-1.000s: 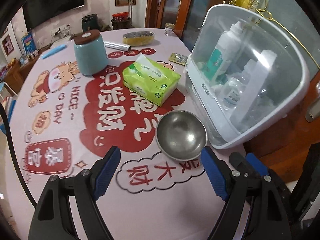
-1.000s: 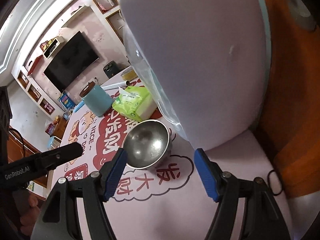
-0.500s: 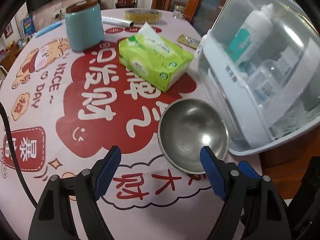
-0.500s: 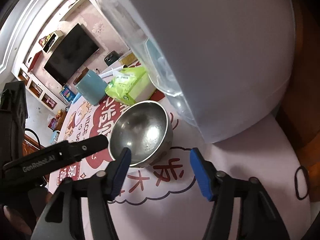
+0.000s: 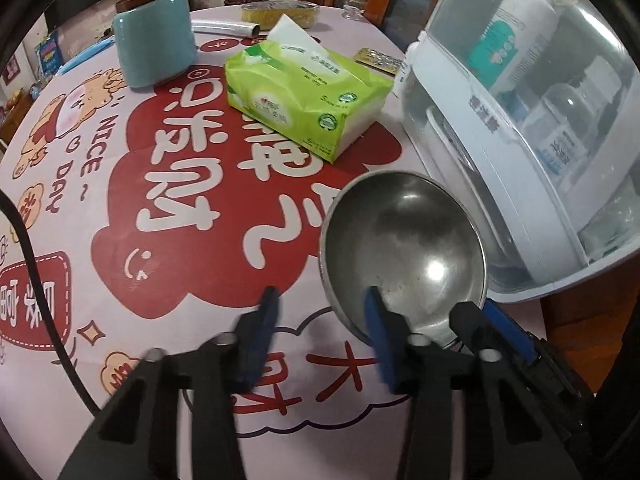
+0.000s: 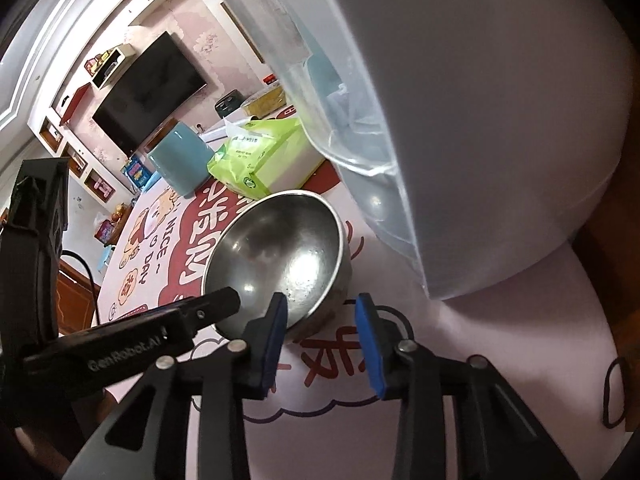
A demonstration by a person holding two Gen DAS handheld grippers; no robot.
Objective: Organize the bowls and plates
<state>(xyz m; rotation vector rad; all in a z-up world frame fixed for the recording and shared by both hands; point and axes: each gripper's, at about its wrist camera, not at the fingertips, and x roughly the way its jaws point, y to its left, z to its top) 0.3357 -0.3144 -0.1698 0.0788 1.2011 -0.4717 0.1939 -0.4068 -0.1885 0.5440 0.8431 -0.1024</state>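
Observation:
A steel bowl [image 5: 404, 248] sits on the pink printed table, close beside a white dish cabinet with a clear lid [image 5: 520, 128]. My left gripper [image 5: 320, 320] is open and straddles the bowl's near left rim, its right finger [image 5: 378, 328] inside the bowl. In the right wrist view the bowl [image 6: 280, 252] lies just ahead of my right gripper [image 6: 322, 320], which is open with its jaws straddling the near right rim. The left gripper's arm [image 6: 132, 344] shows at that bowl's left.
A green tissue pack [image 5: 304, 96] lies behind the bowl. A teal canister [image 5: 154, 40] stands at the back left. A foil roll [image 5: 224, 26] and a yellow tin [image 5: 280, 12] lie at the far edge. The cabinet [image 6: 460, 120] towers on the right.
Both grippers have moved in to the bowl and narrowed their jaws; each now has one finger over the rim. The bowl has not visibly moved.

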